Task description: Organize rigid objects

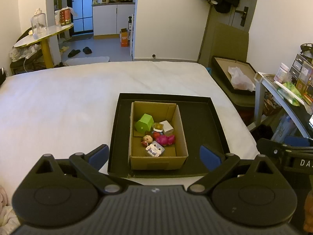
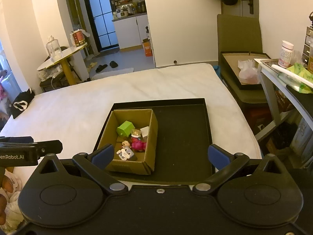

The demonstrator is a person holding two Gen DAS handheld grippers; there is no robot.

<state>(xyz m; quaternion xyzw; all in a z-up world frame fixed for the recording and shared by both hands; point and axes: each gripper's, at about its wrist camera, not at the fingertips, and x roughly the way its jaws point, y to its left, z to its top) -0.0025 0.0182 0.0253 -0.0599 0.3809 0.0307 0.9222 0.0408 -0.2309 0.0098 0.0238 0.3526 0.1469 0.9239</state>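
Observation:
A brown cardboard box (image 1: 158,161) (image 2: 150,137) stands in the left part of a shallow black tray (image 1: 203,121) (image 2: 182,133) on the white bed. Inside lie a green block (image 1: 144,123) (image 2: 125,128), a white cube (image 1: 166,127) (image 2: 145,131), a magenta toy (image 1: 165,140) (image 2: 138,145), a small doll figure (image 1: 147,139) and a blue-white rabbit toy (image 1: 154,149) (image 2: 126,153). My left gripper (image 1: 154,155) is open and empty, just in front of the box. My right gripper (image 2: 160,154) is open and empty, over the tray's near edge.
The white bed (image 1: 58,107) (image 2: 78,101) spreads left and behind the tray. To the right stand a cluttered desk (image 1: 283,90) (image 2: 283,72) and an open pizza box (image 1: 232,74). A round side table (image 1: 43,34) with a bottle stands far left.

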